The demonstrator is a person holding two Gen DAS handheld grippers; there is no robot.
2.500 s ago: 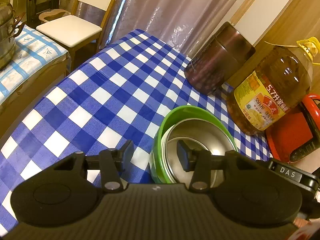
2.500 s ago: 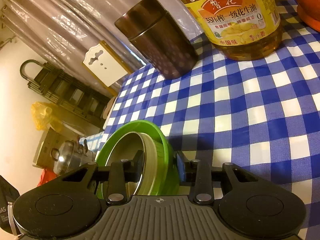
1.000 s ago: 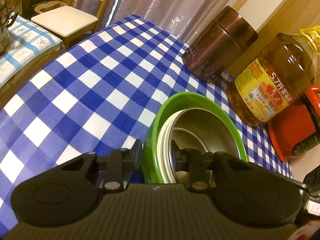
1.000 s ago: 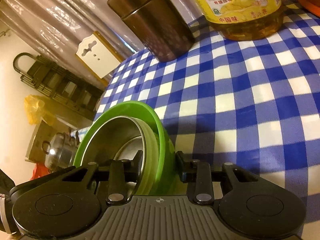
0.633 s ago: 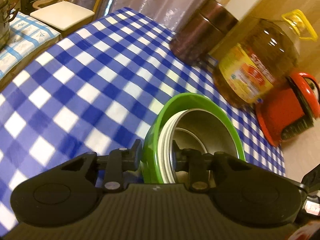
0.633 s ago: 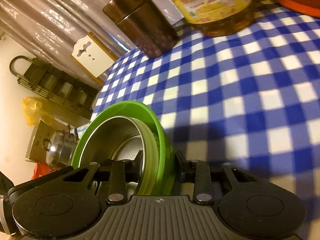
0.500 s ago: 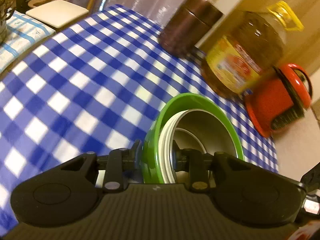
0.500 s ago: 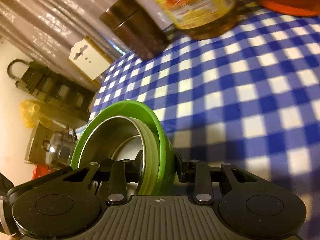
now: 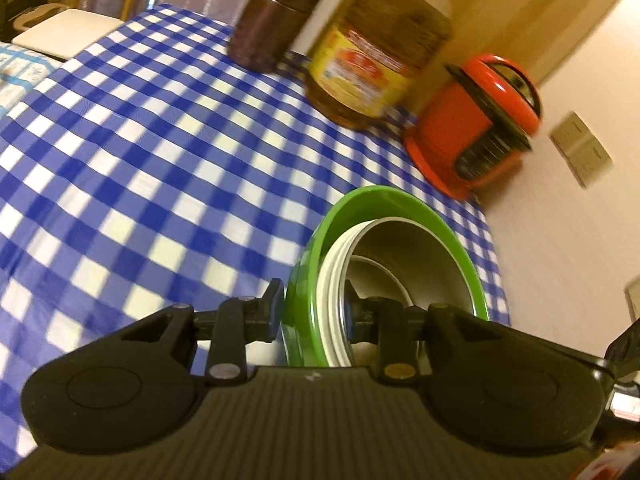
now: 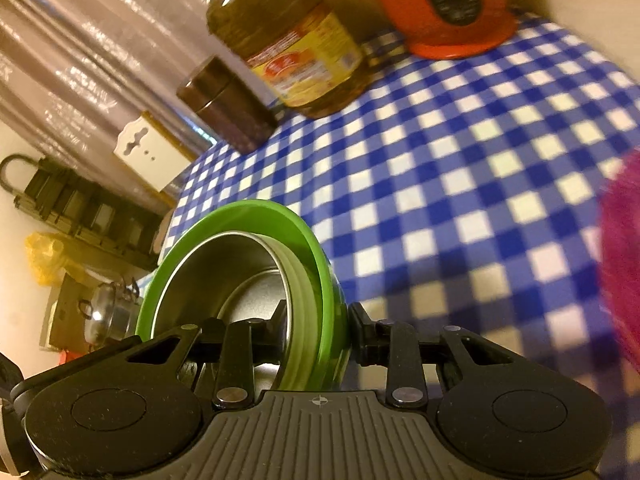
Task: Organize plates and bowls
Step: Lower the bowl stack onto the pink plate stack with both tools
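A green bowl (image 9: 400, 200) with steel, white-rimmed bowls (image 9: 416, 256) nested inside hangs tilted above the blue-and-white chequered tablecloth (image 9: 140, 152). My left gripper (image 9: 312, 306) is shut on the stack's left rim, one finger outside the green wall and one inside the steel bowl. In the right wrist view the same green bowl (image 10: 280, 216) and its steel bowl (image 10: 224, 268) fill the lower left. My right gripper (image 10: 319, 320) is shut on the opposite rim in the same way. The bottom of the stack is hidden behind both gripper bodies.
At the table's far edge stand a brown canister (image 9: 272, 20), a big oil bottle (image 9: 372, 52) and a red appliance (image 9: 476, 120). A blurred magenta object (image 10: 624, 248) lies at the right edge of the right wrist view. A chair (image 9: 60, 28) and a steel pot (image 10: 106, 316) are beyond the table.
Both grippers have carried the bowl stack up and to the right over the table. The canister and bottle slid left in the left view and the red appliance came fully into sight.
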